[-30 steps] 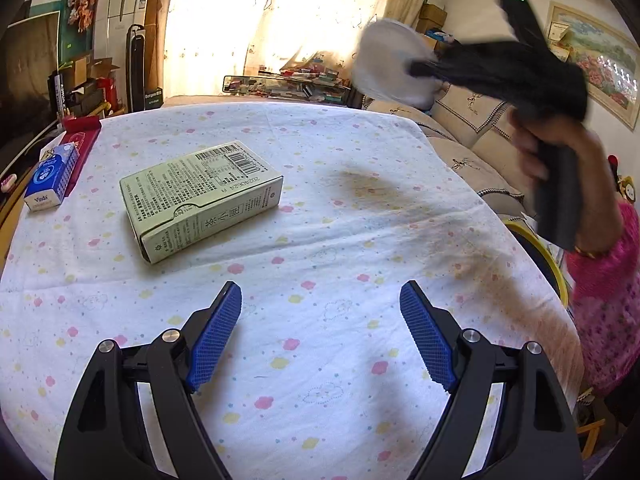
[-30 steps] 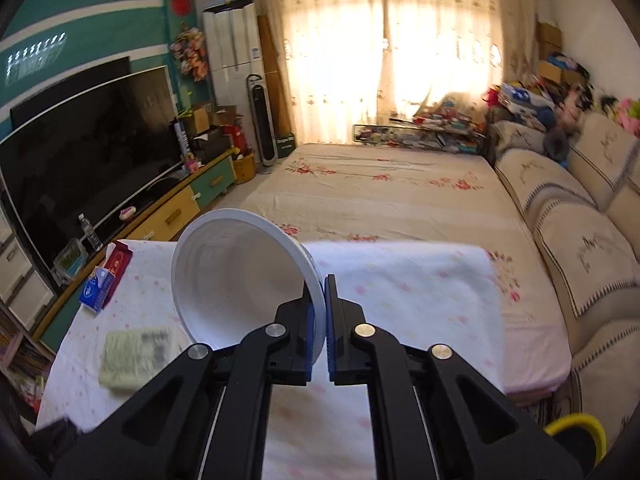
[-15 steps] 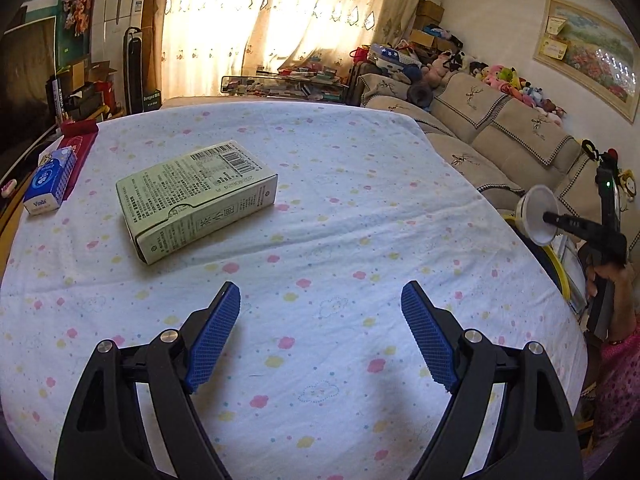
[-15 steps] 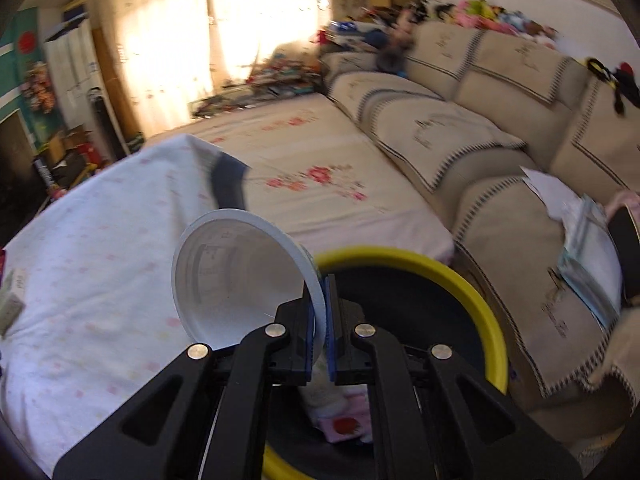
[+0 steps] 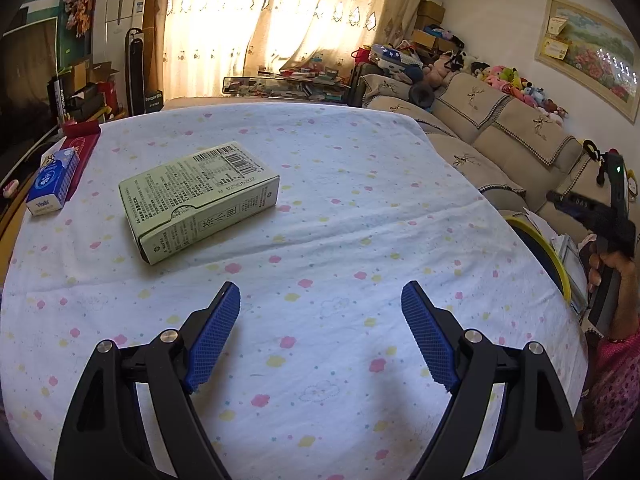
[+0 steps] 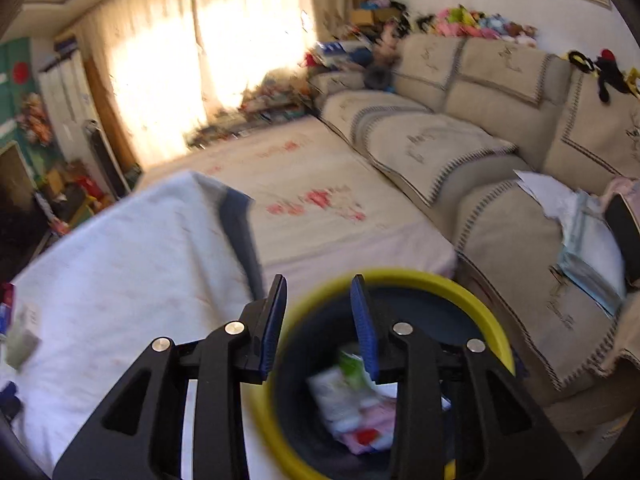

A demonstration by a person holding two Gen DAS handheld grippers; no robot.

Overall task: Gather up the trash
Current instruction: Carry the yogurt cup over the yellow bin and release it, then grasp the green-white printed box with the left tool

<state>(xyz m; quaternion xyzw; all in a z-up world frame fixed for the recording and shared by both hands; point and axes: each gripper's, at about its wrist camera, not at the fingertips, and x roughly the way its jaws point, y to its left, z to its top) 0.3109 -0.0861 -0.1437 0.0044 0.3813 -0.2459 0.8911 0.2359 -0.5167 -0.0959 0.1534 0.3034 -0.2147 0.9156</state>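
Left gripper (image 5: 321, 334) hangs over the near part of the table (image 5: 360, 208), jaws wide apart, nothing between them, blue pads (image 5: 214, 332) clear of the cloth. Its lower arms are cut off by the frame bottom.

Green box (image 5: 198, 200) lies flat toward the table's left side, well apart from the left gripper. A blue pack (image 5: 52, 188) sits at the left edge, on a red thing only partly seen.

Right gripper (image 6: 319, 326) is held over the bin (image 6: 460, 292), which stands just off the table's right edge, by the sofa (image 6: 460, 148). Its jaws are opening, nothing between them. Right wrist view is motion-blurred. Inside the bin is a heap of trash (image 6: 352, 404), white, pink and green; single items can't be made out, and the gripper's arms cover part of it. The bin's near rim is cut off.

In the left wrist view the bin shows only as a sliver of yellow rim at the right edge; the hand (image 5: 612, 272) gripping the right gripper's handle is half out of frame, with its pink sleeve.
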